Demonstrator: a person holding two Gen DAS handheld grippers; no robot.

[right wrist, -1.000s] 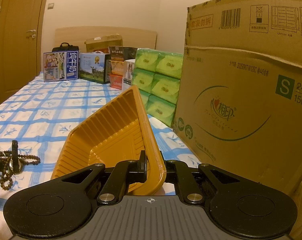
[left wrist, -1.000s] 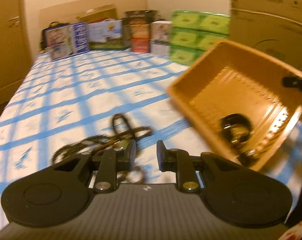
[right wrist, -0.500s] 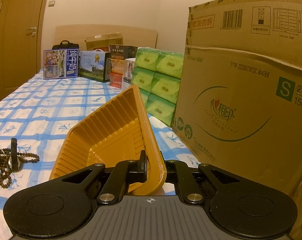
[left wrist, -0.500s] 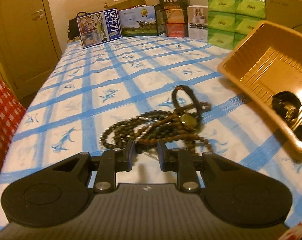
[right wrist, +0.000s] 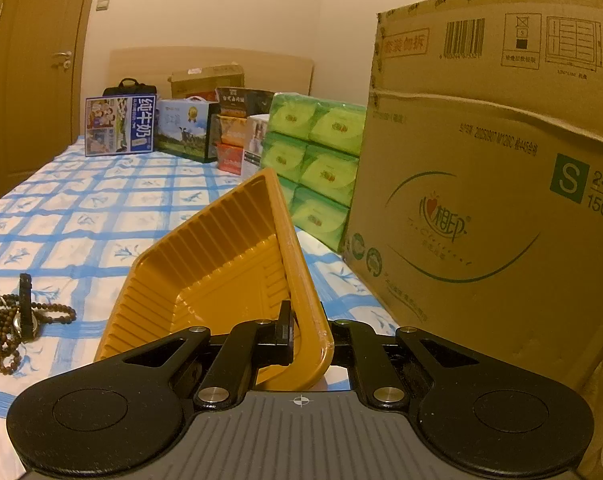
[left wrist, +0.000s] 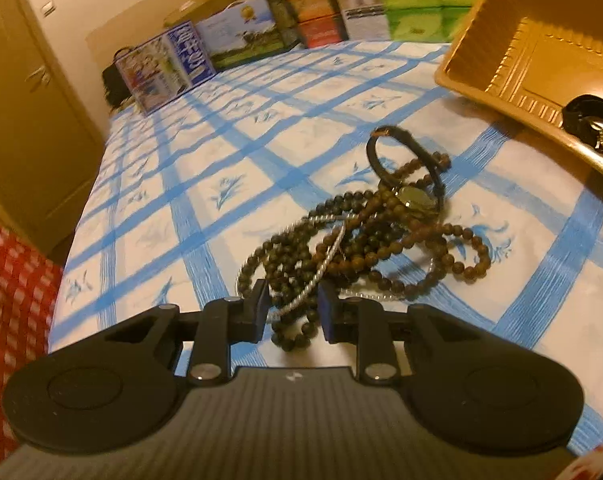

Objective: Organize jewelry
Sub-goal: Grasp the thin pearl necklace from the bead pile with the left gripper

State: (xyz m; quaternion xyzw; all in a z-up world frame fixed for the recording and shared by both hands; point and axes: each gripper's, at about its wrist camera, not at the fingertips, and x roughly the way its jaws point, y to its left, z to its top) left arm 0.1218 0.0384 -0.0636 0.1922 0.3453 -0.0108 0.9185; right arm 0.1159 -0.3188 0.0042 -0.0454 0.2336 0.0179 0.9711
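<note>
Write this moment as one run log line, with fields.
left gripper: open over bead pile | right gripper: shut on tray rim | tray: tilted

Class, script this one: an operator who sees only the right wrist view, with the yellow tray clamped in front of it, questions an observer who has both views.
Operator: Is anything in the tray?
Observer: Yes, a black band lies in the low corner of the tray.
Operator: Where is the other gripper?
Observer: The left gripper is at the near edge of the bead pile, jaws apart, with bead strands and a silver chain between them.
</note>
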